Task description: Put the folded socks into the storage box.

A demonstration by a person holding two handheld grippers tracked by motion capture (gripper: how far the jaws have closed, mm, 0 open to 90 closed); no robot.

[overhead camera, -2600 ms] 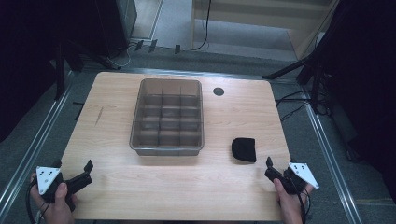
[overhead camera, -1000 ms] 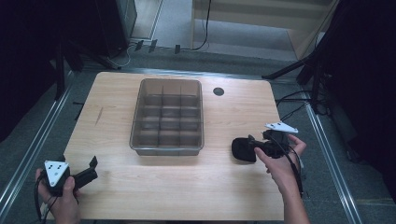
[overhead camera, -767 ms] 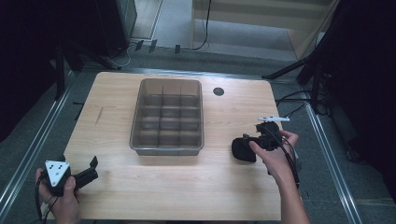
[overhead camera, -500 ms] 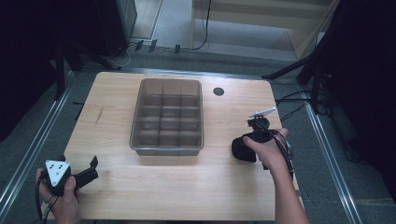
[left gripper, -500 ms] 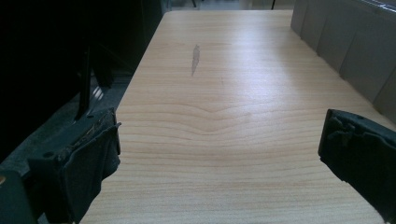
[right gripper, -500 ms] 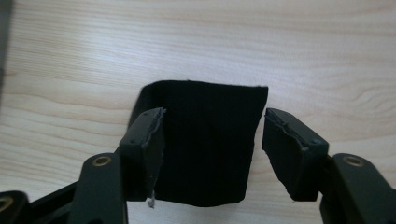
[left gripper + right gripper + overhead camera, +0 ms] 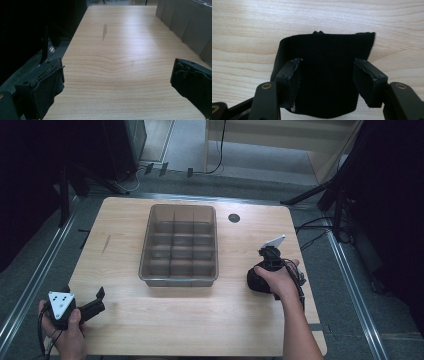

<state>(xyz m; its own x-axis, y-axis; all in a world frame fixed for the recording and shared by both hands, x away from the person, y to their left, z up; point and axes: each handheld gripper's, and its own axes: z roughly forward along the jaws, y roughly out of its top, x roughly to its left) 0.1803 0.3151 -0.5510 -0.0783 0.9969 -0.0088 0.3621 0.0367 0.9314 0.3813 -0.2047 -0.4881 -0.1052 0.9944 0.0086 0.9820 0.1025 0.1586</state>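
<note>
Right gripper [image 7: 260, 279] down on black cloth [image 7: 254, 281] at table's [image 7: 150, 330] right side; clear tray [image 7: 180, 245] in middle; left gripper [image 7: 96, 301] near left corner, jaws apart

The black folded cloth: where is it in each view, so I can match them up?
High view: black folded cloth at right of the table, beside the divided bin, under the right gripper.
Left gripper view: none of the cloth here; bin wall at upper right.
Right gripper view: cloth at centre, between the jaws.
Shared landmark: the pale wood tabletop.
</note>
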